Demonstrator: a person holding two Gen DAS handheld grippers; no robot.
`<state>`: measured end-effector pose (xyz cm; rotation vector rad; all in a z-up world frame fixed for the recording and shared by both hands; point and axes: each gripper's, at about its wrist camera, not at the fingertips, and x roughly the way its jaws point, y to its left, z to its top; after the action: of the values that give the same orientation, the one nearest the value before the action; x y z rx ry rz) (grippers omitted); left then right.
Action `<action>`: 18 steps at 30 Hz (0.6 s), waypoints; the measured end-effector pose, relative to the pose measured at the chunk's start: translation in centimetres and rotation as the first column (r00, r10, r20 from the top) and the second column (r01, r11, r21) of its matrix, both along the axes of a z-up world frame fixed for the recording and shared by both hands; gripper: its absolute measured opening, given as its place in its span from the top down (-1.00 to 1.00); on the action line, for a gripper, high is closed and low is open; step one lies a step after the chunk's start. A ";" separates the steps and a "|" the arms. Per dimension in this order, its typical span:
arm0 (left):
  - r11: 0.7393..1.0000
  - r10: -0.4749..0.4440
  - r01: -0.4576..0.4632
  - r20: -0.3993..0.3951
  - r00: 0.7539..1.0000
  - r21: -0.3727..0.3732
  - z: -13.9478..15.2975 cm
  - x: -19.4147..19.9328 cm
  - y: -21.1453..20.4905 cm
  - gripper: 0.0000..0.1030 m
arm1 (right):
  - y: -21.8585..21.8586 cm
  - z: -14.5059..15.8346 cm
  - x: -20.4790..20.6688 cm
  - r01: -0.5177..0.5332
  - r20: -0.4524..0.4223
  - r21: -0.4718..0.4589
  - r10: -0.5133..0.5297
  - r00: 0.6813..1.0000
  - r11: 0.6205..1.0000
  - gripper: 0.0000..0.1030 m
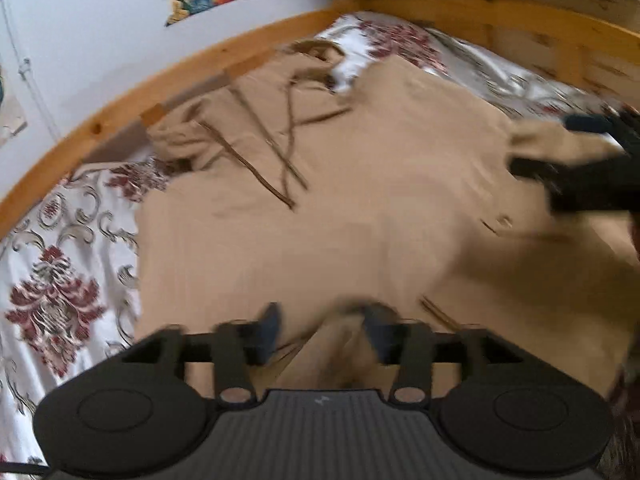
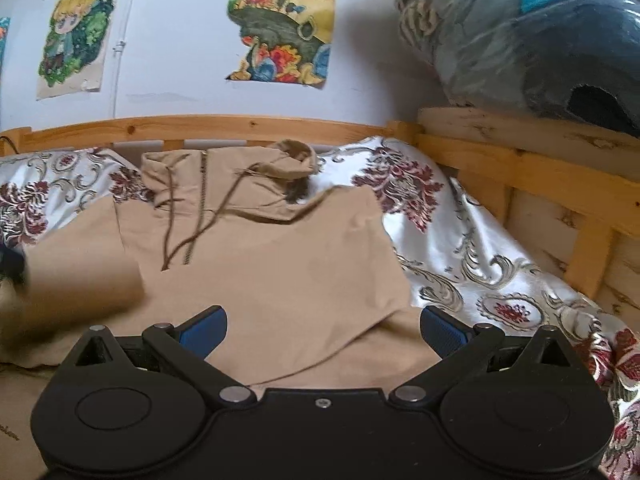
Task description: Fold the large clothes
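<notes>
Tan zip-up hooded sweatshirt (image 2: 272,264) half done: left sleeve folded over, right side still out. Left gripper (image 1: 320,328) and right gripper (image 2: 322,330) both released.

Left gripper (image 1: 322,328), low in its frame, stands with jaws parted. Right gripper (image 2: 323,330) has jaws spread wide, nothing clamped.

A pale wall (image 2: 180,92) runs along the far side, hung with colourful cartoon posters (image 2: 282,20), their edges ragged. Below it a pine bed frame (image 2: 248,126) borders the mattress and turns at the right into a slatted headboard (image 2: 560,184). A white bedspread (image 2: 460,248) with dark red floral medallions covers the bed. Soft daylight, no hard shadows.
</notes>
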<state>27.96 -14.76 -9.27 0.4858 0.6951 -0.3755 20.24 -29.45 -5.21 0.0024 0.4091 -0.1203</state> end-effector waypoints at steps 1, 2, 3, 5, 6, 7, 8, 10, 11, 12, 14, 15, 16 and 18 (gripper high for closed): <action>1.000 -0.012 0.012 -0.008 1.000 -0.002 -0.1 -0.6 0.5 -0.34 | 0.0 -0.1 0.0 0.005 -0.003 0.001 -0.005 1.000 1.000 -0.99; 1.000 -0.025 0.025 -0.023 0.999 -0.007 -0.2 -1.1 1.0 -0.41 | 0.0 -0.3 0.2 0.008 -0.011 0.002 -0.008 1.000 1.000 -0.99; 1.000 -0.029 0.029 -0.034 0.999 -0.011 -0.3 -1.5 1.6 -0.43 | 0.0 -0.5 0.2 0.008 -0.011 -0.002 -0.008 1.000 1.000 -0.99; 1.000 -0.008 0.008 -0.034 0.999 -0.025 -0.1 -2.7 2.9 -0.48 | 0.3 -0.9 0.4 0.000 -0.026 -0.008 -0.001 1.000 1.000 -0.99; 0.999 0.009 -0.010 -0.023 1.000 -0.035 0.3 -3.1 3.9 -0.49 | 0.6 -1.1 0.5 -0.011 -0.032 -0.007 0.011 0.999 1.000 -0.99; 0.999 0.032 -0.032 -0.006 0.999 -0.044 0.5 -3.2 4.9 -0.52 | 0.8 -1.3 0.5 -0.030 -0.035 -0.001 0.030 0.999 1.000 -0.99; 0.997 0.057 -0.056 0.010 0.998 -0.047 0.7 -3.2 5.6 -0.57 | 1.0 -1.5 0.5 -0.064 -0.033 0.015 0.064 0.997 0.998 -0.99; 0.992 0.119 -0.118 0.035 0.992 -0.040 1.0 -2.6 7.1 -0.62 | 1.6 -1.8 0.4 -0.125 -0.023 0.043 0.126 0.992 0.991 -0.99; 0.989 0.145 -0.144 0.044 0.988 -0.029 1.0 -2.1 7.7 -0.62 | 2.0 -1.9 0.4 -0.167 -0.020 0.053 0.168 0.986 0.985 -0.99; 0.986 0.168 -0.167 0.052 0.984 -0.016 0.9 -1.6 8.3 -0.63 | 2.5 -1.9 0.4 -0.206 -0.020 0.056 0.207 0.978 0.977 -0.99; 0.973 0.230 -0.232 0.071 0.971 0.017 0.1 -1.0 9.6 -0.78 | 3.8 -1.7 0.5 -0.279 -0.028 0.046 0.281 0.959 0.959 -0.99; 0.963 0.266 -0.269 0.082 0.961 0.032 -0.4 -0.7 10.2 -0.80 | 4.6 -1.5 0.7 -0.296 -0.039 0.038 0.297 0.954 0.954 -0.99; 0.952 0.298 -0.302 0.086 0.951 0.042 -0.9 -0.4 11.0 -0.81 | 5.6 -1.2 1.0 -0.316 -0.052 0.027 0.317 0.947 0.948 -0.99; 0.940 0.334 -0.338 0.068 0.940 0.052 -1.8 0.0 12.3 -0.83 | 8.1 -0.7 1.9 -0.373 -0.075 -0.023 0.371 0.926 0.927 -0.99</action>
<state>27.95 -2.50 -11.02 0.4259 0.7199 -0.0166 22.16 -21.40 -5.89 -0.1167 0.4705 0.2487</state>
